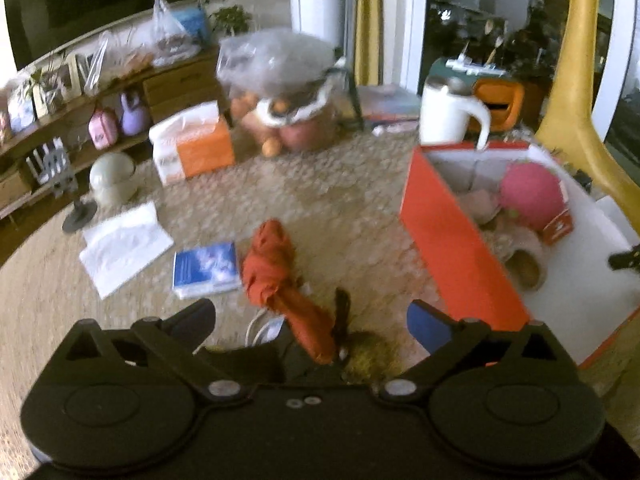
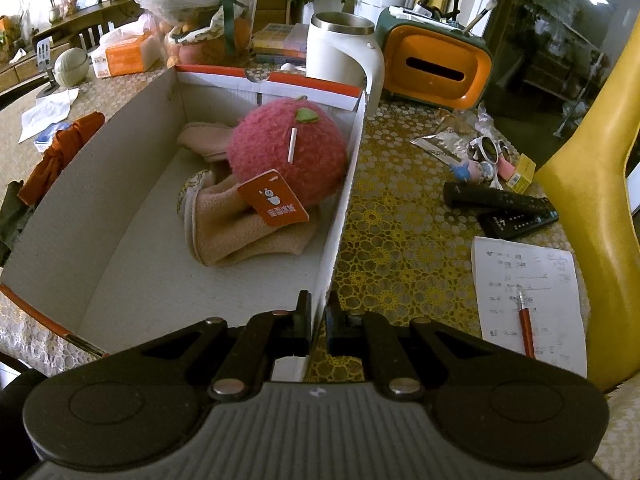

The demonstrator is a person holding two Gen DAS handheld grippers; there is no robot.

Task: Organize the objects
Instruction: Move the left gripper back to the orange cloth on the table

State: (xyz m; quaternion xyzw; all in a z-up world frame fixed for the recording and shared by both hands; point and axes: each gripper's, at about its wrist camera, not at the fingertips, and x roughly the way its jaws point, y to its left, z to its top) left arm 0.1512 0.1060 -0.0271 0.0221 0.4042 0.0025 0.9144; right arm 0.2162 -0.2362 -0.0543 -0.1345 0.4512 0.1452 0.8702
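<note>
Lying on the lace-covered table (image 2: 400, 216): cardboard box (image 2: 120, 184) left of the right fingers, remotes (image 2: 500, 204) and notepad (image 2: 528, 300) right

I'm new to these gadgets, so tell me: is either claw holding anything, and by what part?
The right gripper is clamped on the side wall of the box, near its corner. The left gripper is wide open over the orange cloth, holding nothing.

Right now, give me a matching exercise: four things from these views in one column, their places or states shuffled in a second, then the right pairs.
Things:
1. pink plush ball
2. red cloth
3. right gripper
4. pen

Places or states:
A. lying on the sheet of paper
B. shut on the box wall
C. on the table, outside the box
D. inside the box

Pairs: 1-D, 2-C, 3-B, 4-A
</note>
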